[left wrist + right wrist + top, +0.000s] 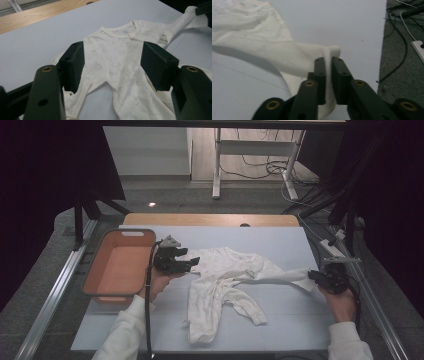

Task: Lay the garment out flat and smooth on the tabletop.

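Spreading a white baby suit flat on the table, one sleeve pulled out to the side.

Low right in the high view, the right gripper (320, 276) is clenched on the sleeve (294, 56) cuff, cloth pinched between near-closed jaws; judged from this, a gentle, low, level pull should straighten it without dragging the body. The baby suit (222, 282) lies mid-frame on the table (280, 320). Left of centre, the left gripper (191, 262) stands wide open, grasping nothing, over the suit's shoulder; pressing down there would anchor it. An orange tub (95, 265) sits upper left.
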`<state>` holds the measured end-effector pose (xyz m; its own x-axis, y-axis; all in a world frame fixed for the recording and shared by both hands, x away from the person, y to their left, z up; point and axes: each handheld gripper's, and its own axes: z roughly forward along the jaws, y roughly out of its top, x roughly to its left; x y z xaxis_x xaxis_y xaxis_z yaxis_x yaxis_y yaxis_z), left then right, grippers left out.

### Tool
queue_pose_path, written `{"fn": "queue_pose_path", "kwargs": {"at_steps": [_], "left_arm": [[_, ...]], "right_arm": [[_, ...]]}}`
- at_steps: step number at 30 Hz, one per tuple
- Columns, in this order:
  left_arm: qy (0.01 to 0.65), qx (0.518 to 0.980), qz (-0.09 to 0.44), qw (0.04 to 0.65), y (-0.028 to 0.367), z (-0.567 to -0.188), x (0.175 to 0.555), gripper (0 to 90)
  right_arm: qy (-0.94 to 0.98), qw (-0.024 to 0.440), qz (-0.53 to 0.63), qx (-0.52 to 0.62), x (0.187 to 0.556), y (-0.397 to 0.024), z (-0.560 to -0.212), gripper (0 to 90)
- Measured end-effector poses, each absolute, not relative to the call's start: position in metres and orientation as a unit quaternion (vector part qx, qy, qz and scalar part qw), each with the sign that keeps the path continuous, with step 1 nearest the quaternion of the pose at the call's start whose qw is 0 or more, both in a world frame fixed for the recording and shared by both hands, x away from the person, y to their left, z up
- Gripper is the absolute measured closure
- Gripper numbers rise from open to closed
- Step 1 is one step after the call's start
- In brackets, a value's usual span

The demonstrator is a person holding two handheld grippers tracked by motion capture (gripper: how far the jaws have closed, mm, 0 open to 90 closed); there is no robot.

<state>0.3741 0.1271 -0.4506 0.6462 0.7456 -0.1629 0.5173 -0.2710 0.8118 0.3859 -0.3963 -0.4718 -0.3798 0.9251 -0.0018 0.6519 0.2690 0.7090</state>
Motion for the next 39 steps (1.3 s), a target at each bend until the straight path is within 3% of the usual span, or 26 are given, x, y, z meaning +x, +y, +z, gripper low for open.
{"fn": "queue_pose_path", "kwargs": {"at_steps": [5,10,16,23,28,35,39], "left_arm": [[0.401,0.787,0.128,0.451,0.127,-0.45,0.374,36.1],[0.4,0.788,0.127,0.45,0.127,-0.45,0.374,36.1],[0.398,0.789,0.127,0.451,0.126,-0.45,0.373,36.1],[0.399,0.788,0.126,0.452,0.126,-0.449,0.373,36.2],[0.396,0.788,0.125,0.455,0.125,-0.448,0.372,36.1],[0.395,0.79,0.125,0.451,0.124,-0.448,0.372,36.1],[0.398,0.787,0.126,0.454,0.126,-0.448,0.374,36.0]], "right_arm": [[0.76,0.238,0.32,0.513,0.383,-0.393,-0.467,61.6],[0.773,0.228,0.337,0.488,0.376,-0.377,-0.46,58.7],[0.794,0.198,0.309,0.485,0.375,-0.367,-0.484,56.6],[0.807,0.194,0.278,0.484,0.379,-0.366,-0.5,56.3],[0.811,0.198,0.269,0.482,0.38,-0.366,-0.505,60.4],[0.821,0.2,0.261,0.467,0.377,-0.363,-0.504,83.0],[0.825,0.205,0.258,0.46,0.375,-0.361,-0.503,87.2]]}}
